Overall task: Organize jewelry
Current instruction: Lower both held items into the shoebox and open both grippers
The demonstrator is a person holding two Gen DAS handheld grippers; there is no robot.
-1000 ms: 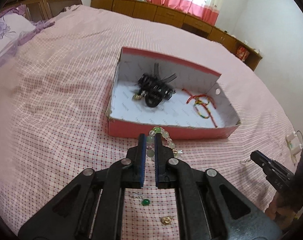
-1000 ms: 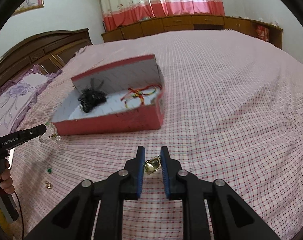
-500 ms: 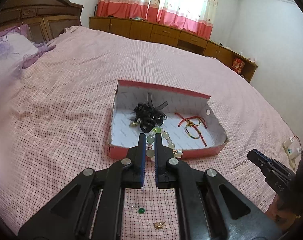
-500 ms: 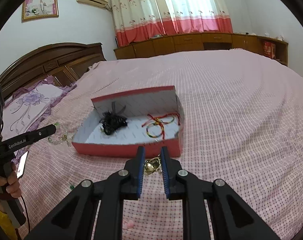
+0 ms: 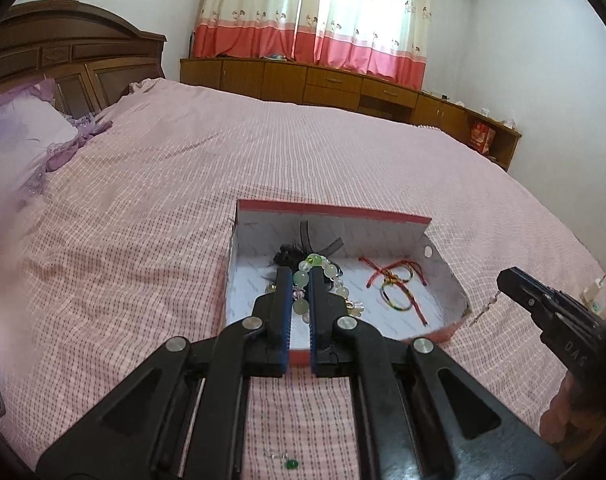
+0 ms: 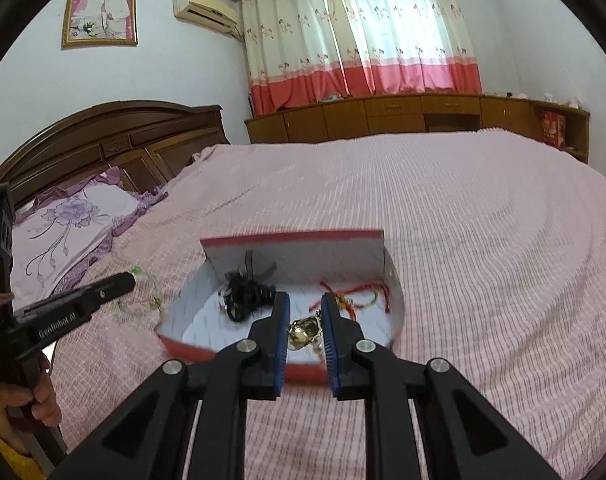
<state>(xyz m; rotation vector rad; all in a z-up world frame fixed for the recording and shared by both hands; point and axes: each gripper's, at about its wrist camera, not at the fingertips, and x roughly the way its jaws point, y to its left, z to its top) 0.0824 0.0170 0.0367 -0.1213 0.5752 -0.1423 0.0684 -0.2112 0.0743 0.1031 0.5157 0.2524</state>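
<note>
A red box (image 5: 383, 216) with a white inside lies on the pink bed. It holds a black hair accessory (image 5: 291, 254) and red string bracelets (image 5: 395, 280). My left gripper (image 5: 301, 278) is shut on a green and white bead bracelet (image 5: 323, 270) and holds it over the box's near left part. My right gripper (image 6: 305, 312) is shut on a gold ornament (image 6: 305, 330) above the box's near edge (image 6: 303, 370). In the left wrist view the right gripper (image 5: 503, 280) has a small dangling piece (image 5: 485, 310) hanging from it.
A green earring (image 5: 290, 463) lies on the bedspread below my left gripper. A purple floral pillow (image 6: 63, 224) and wooden headboard (image 6: 115, 140) are at the left. Wooden cabinets (image 6: 403, 114) run under the curtains at the back.
Both grippers have risen and moved forward over the box with their pieces still held. The bed items below the left gripper have dropped lower in view.
</note>
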